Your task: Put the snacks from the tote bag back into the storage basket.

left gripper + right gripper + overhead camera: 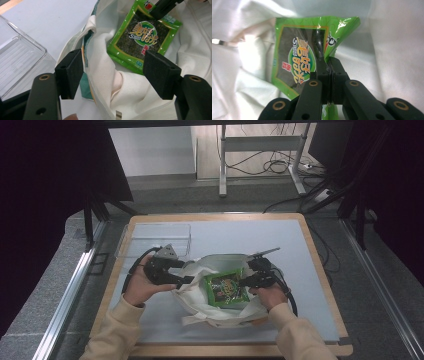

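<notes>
High view shows a white cloth bag [220, 292] lying open on the bench [280, 245], and its folds hide the lower edge of a green snack packet [226, 289] that sits inside it. The print on the packet is too small to read from above. In the left gripper view, the packet [143, 37] lies in the bag [105, 75], with dark content behind a green frame, and its top corner is covered by the black tip of the other tool. A clear plastic tray [155, 239] stands on the bench just behind the left tool [187, 271]; it looks empty, although its far wall is hard to see against the grey surface. The same tray [20, 57] is cut off at the left edge of the left gripper view. The left tool [113, 72] is spread wide, with the rim of the bag between its two pads and touching neither clearly. The right tool [245, 282] is at the right side of the bag opening. In the right gripper view, the right tool [329, 72] is pressed together and pinches one edge of the packet [297, 57], which is lifted against the white cloth [397, 50].
</notes>
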{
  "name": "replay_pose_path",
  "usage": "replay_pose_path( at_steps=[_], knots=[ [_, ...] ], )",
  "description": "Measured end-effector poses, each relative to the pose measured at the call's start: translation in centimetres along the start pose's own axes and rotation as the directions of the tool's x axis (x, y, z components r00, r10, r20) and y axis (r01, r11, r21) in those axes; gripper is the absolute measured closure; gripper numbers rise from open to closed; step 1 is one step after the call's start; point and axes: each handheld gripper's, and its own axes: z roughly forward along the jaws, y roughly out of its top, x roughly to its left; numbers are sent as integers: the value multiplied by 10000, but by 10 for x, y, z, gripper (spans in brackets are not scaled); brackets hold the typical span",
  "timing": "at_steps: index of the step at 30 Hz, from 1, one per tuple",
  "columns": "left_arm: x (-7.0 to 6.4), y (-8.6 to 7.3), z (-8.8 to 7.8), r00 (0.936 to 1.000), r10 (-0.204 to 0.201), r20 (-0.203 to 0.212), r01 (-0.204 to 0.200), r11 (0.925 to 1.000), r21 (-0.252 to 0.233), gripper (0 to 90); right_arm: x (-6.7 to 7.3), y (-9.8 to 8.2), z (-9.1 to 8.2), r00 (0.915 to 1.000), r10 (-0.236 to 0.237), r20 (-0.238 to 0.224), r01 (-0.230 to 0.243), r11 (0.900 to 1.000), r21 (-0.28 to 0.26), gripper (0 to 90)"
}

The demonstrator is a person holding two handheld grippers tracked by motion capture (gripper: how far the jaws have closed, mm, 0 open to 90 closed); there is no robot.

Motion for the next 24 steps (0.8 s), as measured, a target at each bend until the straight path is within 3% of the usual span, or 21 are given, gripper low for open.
replay_pose_path(
  at_steps=[3, 12, 24],
  knots=[
    [0, 0, -1, 9999, -129, 77, 130, 9998, -156, 331, 1, 1, -7, 9994, -328, -127, 325, 9993, -191, 870],
    [1, 0, -4, 10000, -15, 77, 16, 9999, -143, 330, 3, 4, -25, 9967, -809, -100, 799, 9939, -765, 876],
    [2, -1, -7, 10000, -37, 81, 39, 9997, -230, 330, -3, 10, -62, 9857, -1683, -88, 1642, 9710, -1740, 878]
  ],
)
